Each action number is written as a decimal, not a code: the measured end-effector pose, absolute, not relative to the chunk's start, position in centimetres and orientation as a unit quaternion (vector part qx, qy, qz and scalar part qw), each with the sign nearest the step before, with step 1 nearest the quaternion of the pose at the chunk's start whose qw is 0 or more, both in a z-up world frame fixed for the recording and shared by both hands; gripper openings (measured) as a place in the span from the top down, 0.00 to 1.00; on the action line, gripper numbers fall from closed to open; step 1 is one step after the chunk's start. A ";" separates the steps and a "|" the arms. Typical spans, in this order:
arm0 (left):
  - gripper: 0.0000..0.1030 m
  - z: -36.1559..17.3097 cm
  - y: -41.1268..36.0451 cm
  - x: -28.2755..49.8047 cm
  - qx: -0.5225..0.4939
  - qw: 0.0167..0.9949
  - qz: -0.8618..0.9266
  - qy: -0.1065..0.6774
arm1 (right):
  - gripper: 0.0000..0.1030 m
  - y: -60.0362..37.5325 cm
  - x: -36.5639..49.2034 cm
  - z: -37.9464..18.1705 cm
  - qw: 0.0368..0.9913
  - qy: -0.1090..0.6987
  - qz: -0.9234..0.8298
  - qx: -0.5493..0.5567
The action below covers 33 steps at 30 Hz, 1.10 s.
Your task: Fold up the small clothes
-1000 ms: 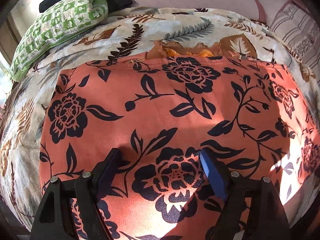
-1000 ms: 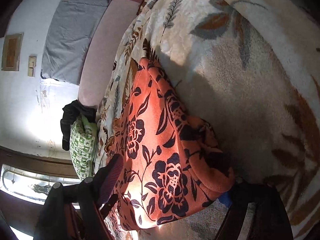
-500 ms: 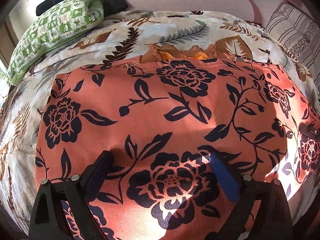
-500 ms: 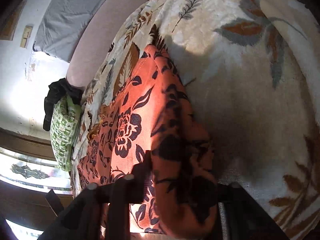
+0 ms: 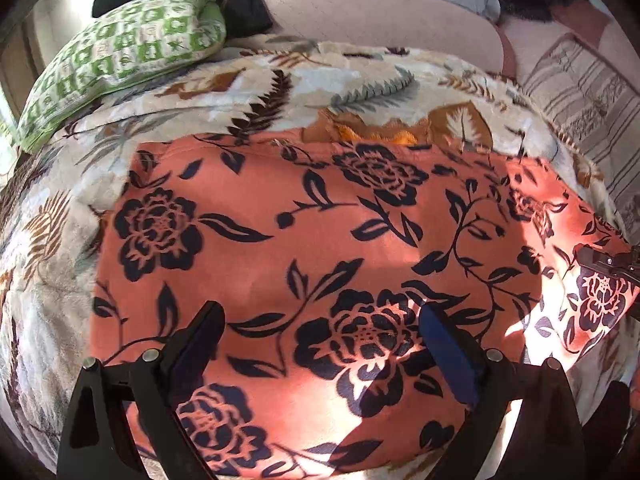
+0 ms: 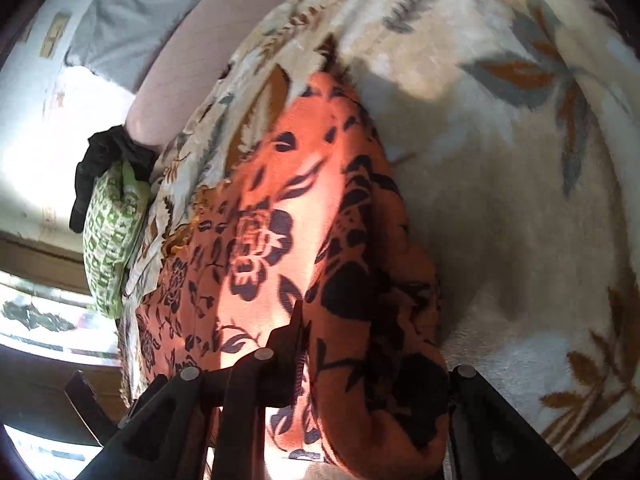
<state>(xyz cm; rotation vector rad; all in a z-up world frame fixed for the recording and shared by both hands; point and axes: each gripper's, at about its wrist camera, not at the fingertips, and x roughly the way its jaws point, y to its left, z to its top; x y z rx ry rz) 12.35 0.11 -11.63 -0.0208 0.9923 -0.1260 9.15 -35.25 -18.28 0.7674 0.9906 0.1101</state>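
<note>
Jaws first: your left gripper (image 5: 320, 340) stands spread wide above the orange flowered garment (image 5: 320, 240), holding nothing, while your right gripper (image 6: 372, 364) has its two fingers either side of a thick bunched edge of that same cloth. Whether it is truly pinching or only straddling the fold, the right view does not settle; the cloth fills the gap, so a grip looks likely.

The garment lies spread on the leaf-patterned blanket (image 5: 248, 92), mostly flat, with the right-hand side gathered up at the gripper.

To do this fold well, carry the right edge across in one low sweep so the layers land square instead of rolling. Use your open left fingers as a weight near the intended crease line; press down there before the cloth comes over, and keep clear of the landing area. Watch that both layers travel together, since a single layer slipping out would leave a skewed edge.

From the left camera you get the whole flat panel, its far hem, and the green checked pillow (image 5: 120, 60) beyond; the other gripper shows only as a dark sliver at the right margin. Looking from the right wrist, you see the bunched edge and its thickness close up, and bare blanket beside it.
</note>
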 end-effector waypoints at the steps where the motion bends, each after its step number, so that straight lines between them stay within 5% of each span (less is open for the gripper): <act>1: 0.05 -10.7 1.9 11.5 -0.031 0.885 -0.051 0.462 | 0.82 -34.1 9.2 -16.4 0.824 0.452 0.061 0.337; 8: 0.05 -7.4 18.3 3.9 -0.179 0.897 0.079 0.396 | 0.82 -17.9 9.9 -3.8 0.889 0.375 0.187 0.186; 12: 0.05 -9.0 24.7 0.2 -0.225 0.876 0.144 0.401 | 0.78 -6.1 10.7 -6.1 0.874 0.407 0.240 0.115; 14: 0.05 -10.2 26.1 -1.0 -0.236 0.866 0.156 0.412 | 0.63 -1.2 11.7 -11.4 0.841 0.463 0.269 0.080; 15: 0.05 -10.7 26.4 -1.3 -0.243 0.863 0.155 0.416 | 0.42 0.9 12.4 -14.9 0.811 0.516 0.270 0.053; 17: 0.05 -11.0 26.4 -1.7 -0.246 0.863 0.143 0.418 | 0.33 2.2 11.0 -15.8 0.840 0.474 0.263 0.019; 18: 0.05 -10.9 26.1 -1.8 -0.244 0.866 0.138 0.415 | 0.19 2.2 10.1 -14.7 0.843 0.454 0.288 0.024; 24: 0.05 -9.3 20.8 0.6 -0.245 0.877 0.027 0.412 | 0.18 -4.7 9.5 -10.5 0.851 0.418 0.278 0.156; 33: 0.10 -10.2 13.3 8.3 -0.218 0.851 -0.023 0.477 | 0.17 -14.3 7.8 -12.3 0.845 0.413 0.234 0.247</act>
